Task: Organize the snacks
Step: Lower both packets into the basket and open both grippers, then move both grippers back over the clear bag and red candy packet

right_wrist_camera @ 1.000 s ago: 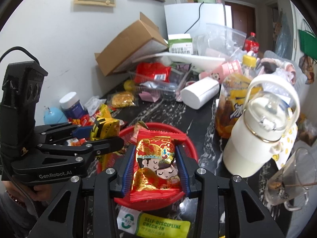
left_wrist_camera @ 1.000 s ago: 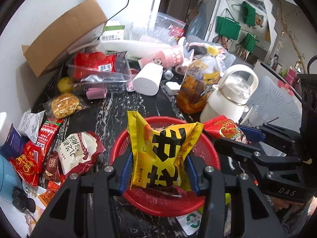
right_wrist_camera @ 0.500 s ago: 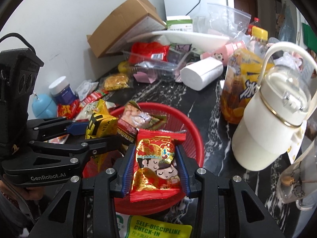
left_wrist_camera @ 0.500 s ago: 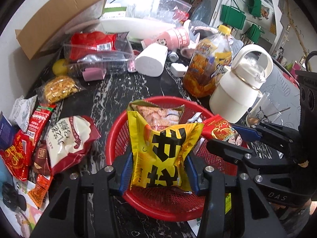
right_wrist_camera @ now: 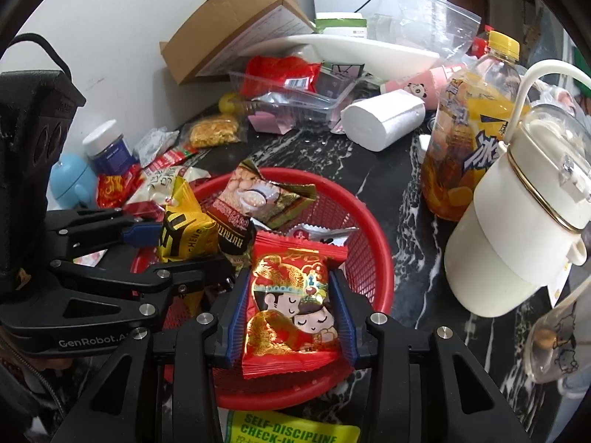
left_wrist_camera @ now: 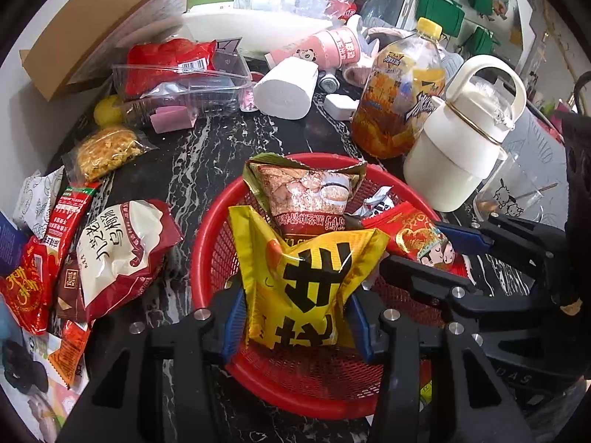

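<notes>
A red mesh basket [left_wrist_camera: 207, 243] sits on the dark marble counter, holding a brown-and-green snack packet [left_wrist_camera: 306, 195] and a small white wrapper. My left gripper [left_wrist_camera: 295, 317] is shut on a yellow snack packet [left_wrist_camera: 306, 277] with black characters, low over the basket's near side. My right gripper [right_wrist_camera: 291, 302] has a red snack packet [right_wrist_camera: 291, 295] with two cartoon figures between its blue pads, just above the basket's [right_wrist_camera: 376, 243] near rim. Its jaws are opening, though the pads still touch the packet's edges. The two grippers hang side by side.
Loose snack packets [left_wrist_camera: 118, 251] lie left of the basket. A white handled jug [left_wrist_camera: 465, 140], an orange drink bottle [left_wrist_camera: 399, 99] and a clear glass [right_wrist_camera: 557, 336] stand close on the right. Behind are a tissue roll [left_wrist_camera: 284, 88], a clear tray and a cardboard box [left_wrist_camera: 103, 26].
Both grippers have sunk towards the basket with their packets and tipped further down. The brown-and-green packet in the basket has come into view.
</notes>
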Available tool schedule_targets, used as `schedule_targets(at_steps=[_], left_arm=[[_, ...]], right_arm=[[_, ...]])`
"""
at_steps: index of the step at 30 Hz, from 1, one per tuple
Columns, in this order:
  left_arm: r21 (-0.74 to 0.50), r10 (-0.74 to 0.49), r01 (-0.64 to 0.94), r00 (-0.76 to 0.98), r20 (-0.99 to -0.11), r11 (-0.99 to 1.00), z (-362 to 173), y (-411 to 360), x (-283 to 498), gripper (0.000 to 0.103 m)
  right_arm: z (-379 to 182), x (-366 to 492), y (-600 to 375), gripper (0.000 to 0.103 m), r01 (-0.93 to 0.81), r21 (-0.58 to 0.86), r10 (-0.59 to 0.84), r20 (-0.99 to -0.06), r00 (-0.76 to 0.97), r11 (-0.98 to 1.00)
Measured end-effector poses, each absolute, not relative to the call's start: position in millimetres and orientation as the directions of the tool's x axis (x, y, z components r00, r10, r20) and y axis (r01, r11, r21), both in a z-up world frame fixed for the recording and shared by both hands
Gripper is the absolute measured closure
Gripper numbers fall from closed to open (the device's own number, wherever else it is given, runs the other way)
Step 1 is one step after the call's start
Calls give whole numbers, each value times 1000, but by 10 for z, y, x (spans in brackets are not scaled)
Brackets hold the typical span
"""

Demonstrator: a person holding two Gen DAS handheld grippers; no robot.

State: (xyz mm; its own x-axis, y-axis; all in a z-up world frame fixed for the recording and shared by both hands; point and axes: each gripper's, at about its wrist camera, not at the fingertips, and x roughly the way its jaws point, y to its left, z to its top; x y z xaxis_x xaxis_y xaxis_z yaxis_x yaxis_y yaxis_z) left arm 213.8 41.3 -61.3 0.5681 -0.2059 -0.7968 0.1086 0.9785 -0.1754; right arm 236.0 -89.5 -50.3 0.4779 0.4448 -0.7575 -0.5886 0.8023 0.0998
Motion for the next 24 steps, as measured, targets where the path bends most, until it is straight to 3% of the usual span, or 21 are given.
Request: schedule_targets(at_steps=[3, 6, 12, 24], left_arm=[[-156, -186, 102, 562, -806, 982, -583, 409, 2154, 53], [-129, -155, 87, 574, -804, 988, -531, 417, 2144, 45], [-106, -121, 61, 608, -785, 993, -413, 443, 2085, 30], [-88, -110, 68, 683, -722, 994, 50, 403, 1899, 30]], right_arm=[[-488, 2372, -925, 56, -572, 112, 439, -763, 474, 812], [-444, 2362, -981, 41, -558, 124, 444, -754, 484, 820], [-298, 2308, -1026, 36, -552, 107, 439, -737, 514, 827], [101, 2145, -1151, 36, -535, 71, 432, -684, 588, 842]])
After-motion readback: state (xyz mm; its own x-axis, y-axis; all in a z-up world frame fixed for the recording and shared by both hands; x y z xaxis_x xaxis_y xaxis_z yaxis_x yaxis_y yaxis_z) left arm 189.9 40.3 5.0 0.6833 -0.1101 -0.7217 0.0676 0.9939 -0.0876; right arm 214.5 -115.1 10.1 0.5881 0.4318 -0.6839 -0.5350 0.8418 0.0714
